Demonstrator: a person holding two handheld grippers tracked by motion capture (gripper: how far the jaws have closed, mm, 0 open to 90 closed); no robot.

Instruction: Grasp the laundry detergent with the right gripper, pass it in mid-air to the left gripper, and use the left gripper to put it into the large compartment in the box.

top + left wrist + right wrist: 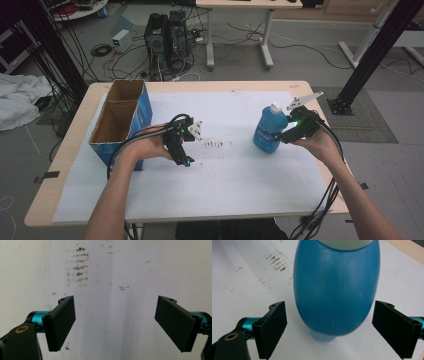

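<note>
**Caller:** Count it off for me. What's on the table?

**Me:** One blue bottle with a white cap, standing upright on the white sheet toward my right. One open cardboard box with blue sides at the left edge, split into two compartments. One patch of brown smudges on the sheet between my hands.

**Caller:** And your tools?

**Me:** Two of them. My right gripper is up against the bottle, and in the right gripper view the bottle stands between my two black jaws. Both are spread wide, with a gap of white sheet showing on each side, so neither pad touches it. Nothing gripped there.

**Caller:** The left one?

**Me:** My left gripper points down at the sheet just right of the box, well apart from the bottle. In the left gripper view its two jaws stand wide apart with only bare sheet between them, and the smudges lie just beyond the tips.

**Caller:** Anything in the box?

**Me:** Can't tell from the high view; the insides are in shadow.
</note>
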